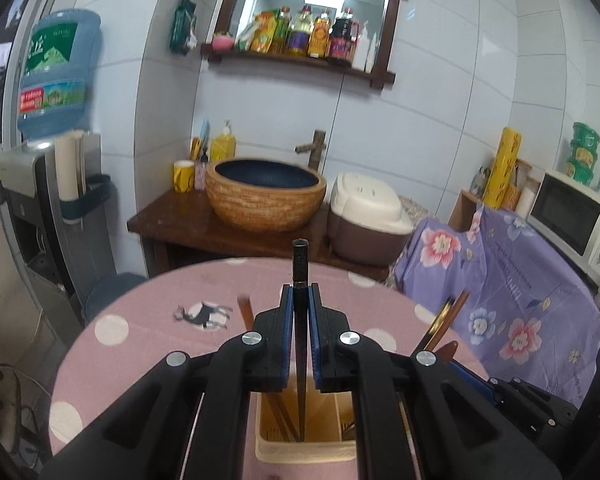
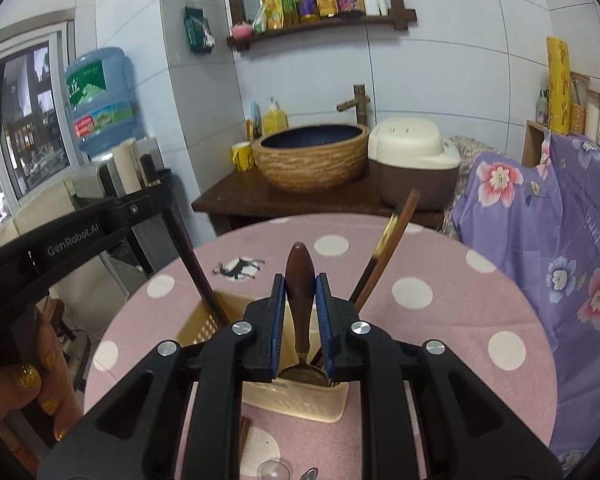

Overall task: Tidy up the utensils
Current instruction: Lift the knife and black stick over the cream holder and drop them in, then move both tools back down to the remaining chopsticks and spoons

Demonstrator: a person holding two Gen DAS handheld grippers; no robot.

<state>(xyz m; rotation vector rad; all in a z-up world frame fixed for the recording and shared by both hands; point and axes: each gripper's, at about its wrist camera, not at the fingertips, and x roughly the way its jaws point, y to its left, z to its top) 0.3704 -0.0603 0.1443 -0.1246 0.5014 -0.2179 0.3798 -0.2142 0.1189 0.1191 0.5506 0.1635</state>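
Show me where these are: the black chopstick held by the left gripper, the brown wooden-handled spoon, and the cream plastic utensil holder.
black chopstick (image 1: 300,280), left wrist view, on its upper shaft.
brown wooden-handled spoon (image 2: 300,280), right wrist view, on its handle.
cream plastic utensil holder (image 2: 300,402), right wrist view, on its front wall.

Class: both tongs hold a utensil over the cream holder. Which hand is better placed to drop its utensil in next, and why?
Probably the left tongs: their black chopstick already points tip-down into the cream holder. The right tongs grip a wooden-handled spoon, its bowl only at the rim.
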